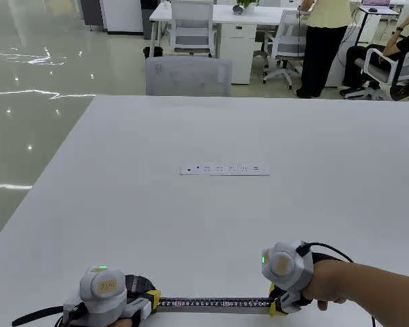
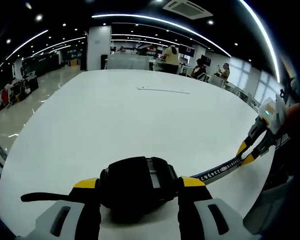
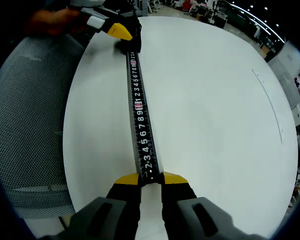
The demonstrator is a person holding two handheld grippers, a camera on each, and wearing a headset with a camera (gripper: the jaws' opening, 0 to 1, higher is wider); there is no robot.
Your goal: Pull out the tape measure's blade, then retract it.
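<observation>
A black tape measure case (image 2: 138,181) sits clamped between the yellow-tipped jaws of my left gripper (image 2: 139,183), low at the table's near edge (image 1: 142,294). Its black blade with white numbers (image 1: 215,302) runs right across the table to my right gripper (image 1: 279,304), which is shut on the blade's end. In the right gripper view the blade (image 3: 140,115) stretches straight away from my closed jaws (image 3: 150,177) to the left gripper (image 3: 121,31) far off. The right gripper (image 2: 247,152) appears at the right edge of the left gripper view, holding the blade (image 2: 222,170).
The white table (image 1: 211,211) carries a flat white power strip (image 1: 224,169) at its middle. A grey mesh chair (image 1: 188,75) stands at the far edge; another chair back (image 3: 30,130) is close behind the near edge. People and desks are farther back.
</observation>
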